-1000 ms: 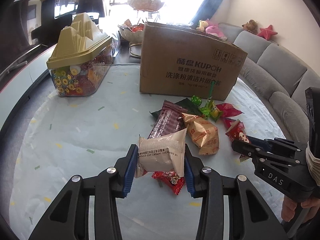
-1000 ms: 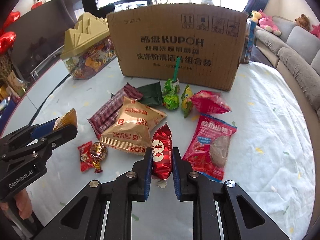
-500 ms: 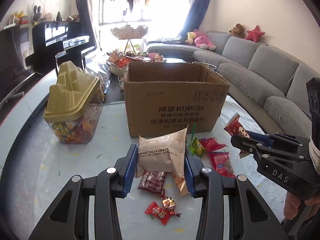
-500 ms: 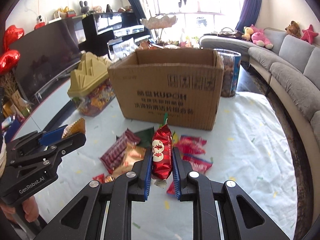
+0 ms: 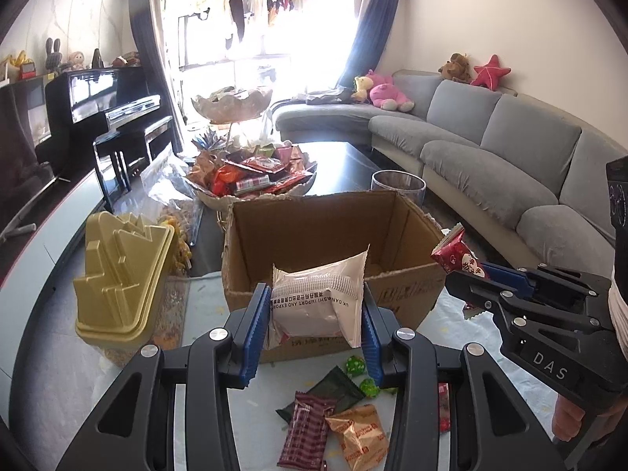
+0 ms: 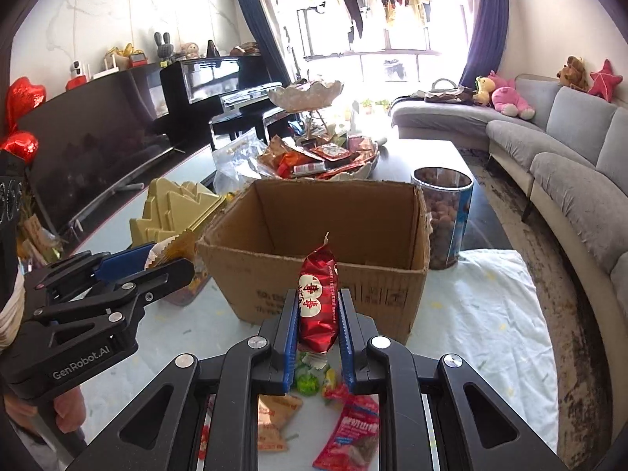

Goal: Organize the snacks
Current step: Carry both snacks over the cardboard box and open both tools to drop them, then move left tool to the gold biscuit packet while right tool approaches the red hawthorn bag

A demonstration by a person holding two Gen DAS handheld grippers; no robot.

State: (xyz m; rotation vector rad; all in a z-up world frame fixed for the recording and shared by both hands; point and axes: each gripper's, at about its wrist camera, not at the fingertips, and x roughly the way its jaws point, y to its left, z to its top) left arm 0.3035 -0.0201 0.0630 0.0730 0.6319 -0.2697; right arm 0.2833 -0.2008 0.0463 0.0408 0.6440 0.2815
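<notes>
Two grippers are each closed on a snack. Left gripper clamps a beige packet between its blue pads, and the packet stands in front of the near wall of the cardboard box. Right gripper pinches a red packet upright, also before the box's near wall.

Compared with one second ago, both grippers are higher. Then the cameras looked down on the cloth and saw only the printed side of the box; now the open top and the brown inside walls are visible. The grip on both packets is unchanged.

Loose snacks that were ahead of the fingers now lie low in the view, under and between the jaws: a maroon bar, an orange biscuit pack, a dark green pack, green candies and a pink-red bag.

At the left of the box stands the gold-lidded jar, where it was before. Behind the box a tiered dish with snacks and a grey sofa are now in view, and a clear canister stands beside the box's far right corner.
</notes>
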